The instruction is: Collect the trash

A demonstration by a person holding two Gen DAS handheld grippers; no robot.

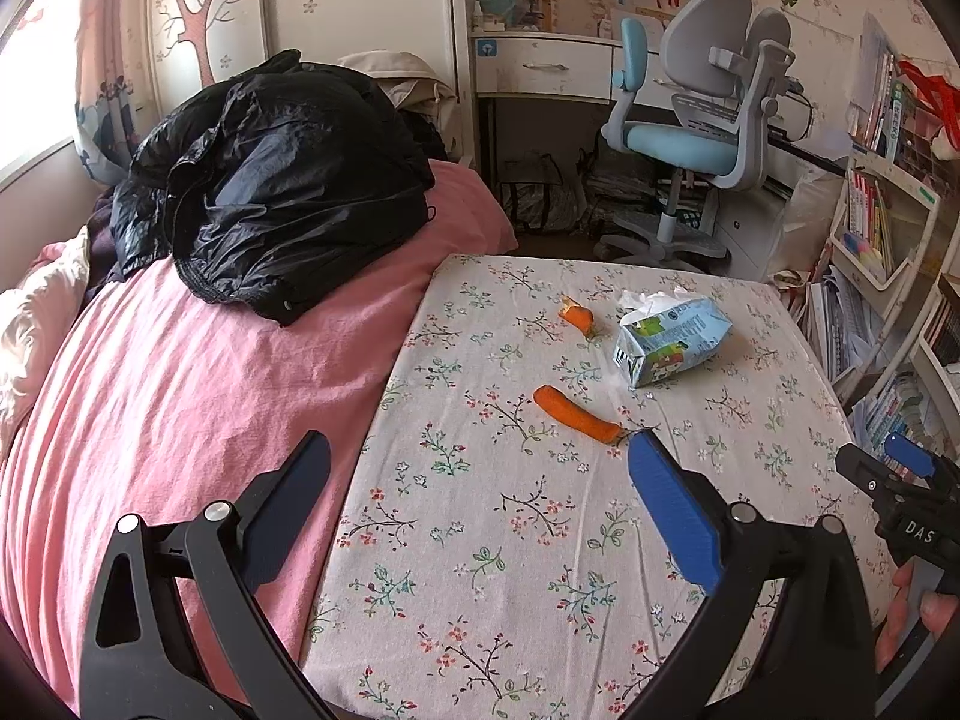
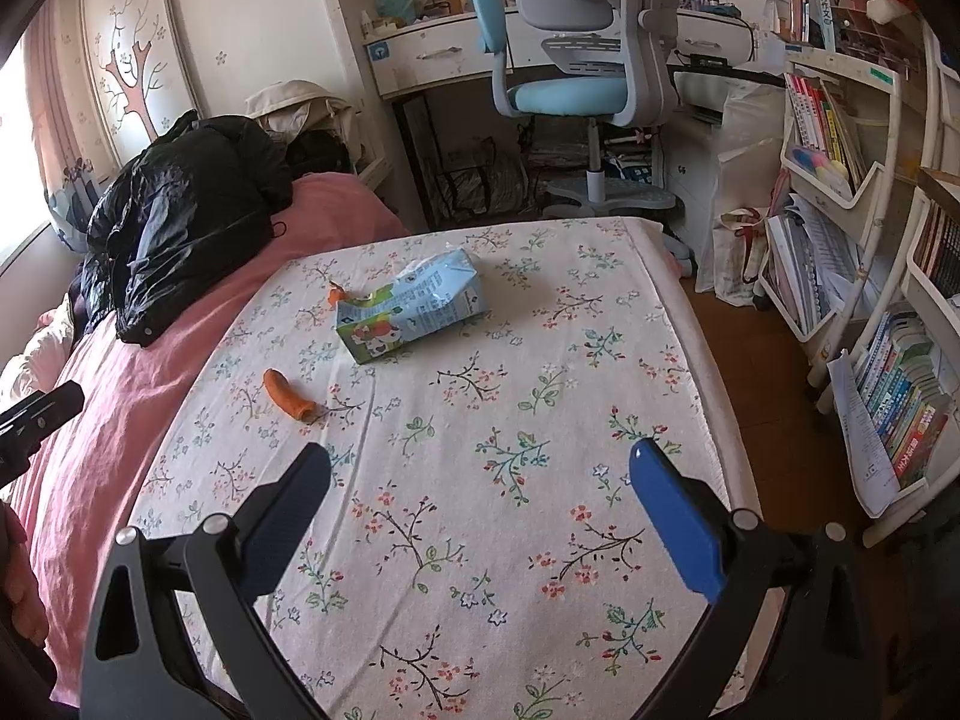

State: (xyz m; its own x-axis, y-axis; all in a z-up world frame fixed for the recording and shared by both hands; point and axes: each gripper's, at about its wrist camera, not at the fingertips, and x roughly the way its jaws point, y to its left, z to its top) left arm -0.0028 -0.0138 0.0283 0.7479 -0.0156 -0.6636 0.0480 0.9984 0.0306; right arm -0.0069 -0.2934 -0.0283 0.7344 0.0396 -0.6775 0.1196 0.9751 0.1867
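Both grippers agape – carton [image 2: 411,312] mid-sheet, edges free.

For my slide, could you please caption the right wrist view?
Open right gripper faces a crushed carton and carrot piece on floral cloth.

A child's bedroom in a home: a bed [image 1: 180,360] with a pink cover and floral sheet [image 2: 480,480], a tree-painted wardrobe [image 1: 198,18] far left, a study desk [image 2: 432,60] with a blue-seated chair [image 2: 570,78] beyond, and crowded bookshelves [image 2: 840,138] on the right.
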